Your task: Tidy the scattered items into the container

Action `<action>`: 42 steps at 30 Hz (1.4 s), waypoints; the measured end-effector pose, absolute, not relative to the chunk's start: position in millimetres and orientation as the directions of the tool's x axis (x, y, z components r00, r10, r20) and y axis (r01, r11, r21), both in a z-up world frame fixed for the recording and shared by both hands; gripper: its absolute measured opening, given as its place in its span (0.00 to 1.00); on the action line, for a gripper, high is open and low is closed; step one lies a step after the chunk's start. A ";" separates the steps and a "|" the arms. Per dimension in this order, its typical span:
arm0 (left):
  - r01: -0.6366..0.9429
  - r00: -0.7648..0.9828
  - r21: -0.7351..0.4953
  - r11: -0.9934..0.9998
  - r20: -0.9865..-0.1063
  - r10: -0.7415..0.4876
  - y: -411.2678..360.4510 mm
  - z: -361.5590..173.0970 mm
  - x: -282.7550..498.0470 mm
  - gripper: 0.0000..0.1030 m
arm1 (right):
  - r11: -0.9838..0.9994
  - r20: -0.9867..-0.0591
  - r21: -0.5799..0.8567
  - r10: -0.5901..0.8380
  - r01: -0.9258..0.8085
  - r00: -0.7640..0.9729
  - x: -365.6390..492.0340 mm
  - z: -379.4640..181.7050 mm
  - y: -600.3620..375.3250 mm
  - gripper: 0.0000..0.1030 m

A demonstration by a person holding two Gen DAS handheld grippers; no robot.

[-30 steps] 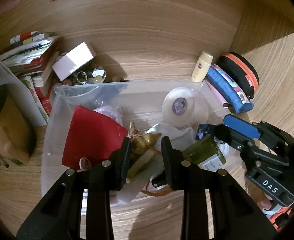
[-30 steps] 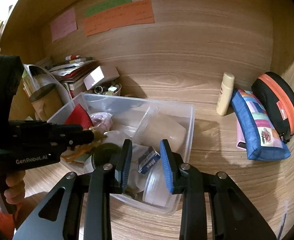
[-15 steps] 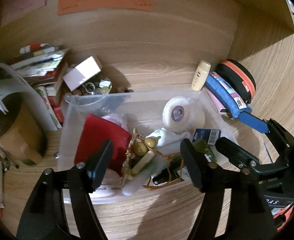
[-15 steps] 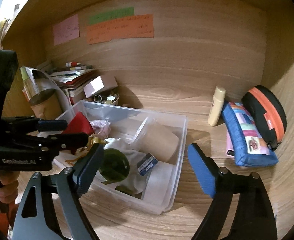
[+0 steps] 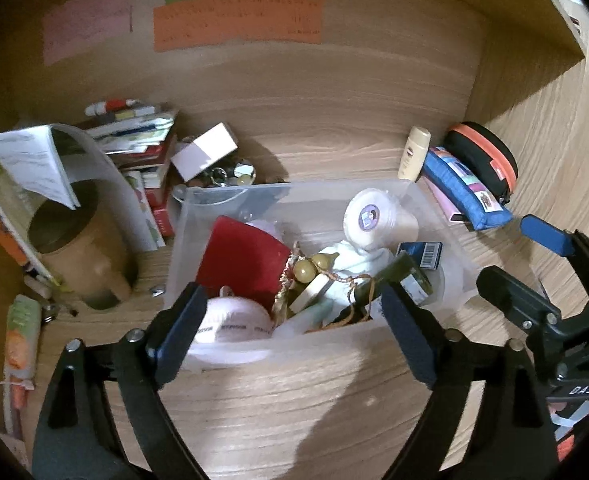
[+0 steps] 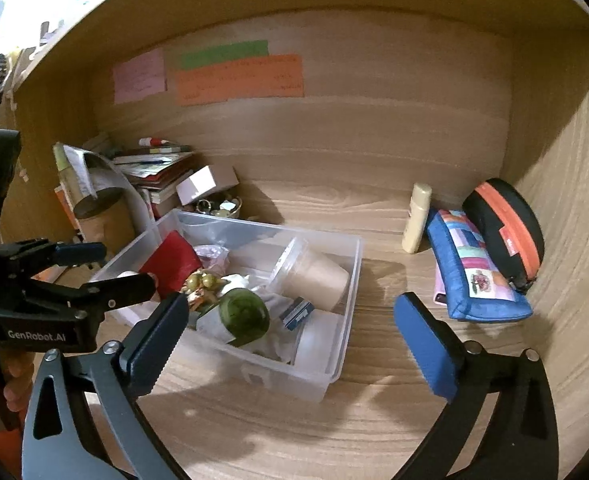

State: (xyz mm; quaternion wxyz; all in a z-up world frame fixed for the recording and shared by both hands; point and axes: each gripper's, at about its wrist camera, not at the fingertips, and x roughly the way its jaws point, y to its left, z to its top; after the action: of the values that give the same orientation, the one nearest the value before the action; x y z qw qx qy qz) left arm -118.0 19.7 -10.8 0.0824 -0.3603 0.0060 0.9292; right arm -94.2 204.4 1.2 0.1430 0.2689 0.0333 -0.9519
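Wood-grain shelf (image 6: 374, 420), coloured paper notes (image 6: 238, 80) on back wall. Clear plastic bin (image 6: 346, 280) mid-shelf, holding red pouch (image 5: 242, 256), green glass jar (image 6: 244, 314), lidded beige cup (image 6: 318, 276). Left gripper (image 5: 294, 334) and right gripper (image 6: 290, 336): jaws wide apart, empty, short of the bin.

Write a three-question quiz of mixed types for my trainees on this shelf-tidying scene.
1. True or false: the left tongs hold an item.
2. Which lies inside the clear plastic bin? A) cream squeeze bottle B) dark green round bottle C) blue patchwork fabric pouch
3. Fill in: the black oval case with the orange zip sits ___ the bin.

Key: 1 false; 2 B; 3 outside.
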 end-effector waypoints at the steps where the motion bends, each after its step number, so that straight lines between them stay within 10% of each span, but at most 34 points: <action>1: -0.155 -0.734 -0.047 -0.987 -0.664 0.146 19.1 -9.5 -114.6 0.88 | -0.957 -0.519 0.007 -0.251 0.290 -0.817 -91.1 2.0 203.9 1.00; 42: -0.050 -0.796 -0.005 -0.999 -0.604 0.043 19.4 -16.9 -58.6 0.91 | -0.956 -0.520 0.056 -0.275 0.288 -0.809 -37.7 -5.5 205.1 1.00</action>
State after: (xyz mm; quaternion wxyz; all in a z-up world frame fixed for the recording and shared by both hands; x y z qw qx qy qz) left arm -58.6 19.4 -16.9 0.0243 -0.3187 0.0055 0.9475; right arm -37.7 205.1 -5.5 0.1480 0.2712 0.0126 -0.9510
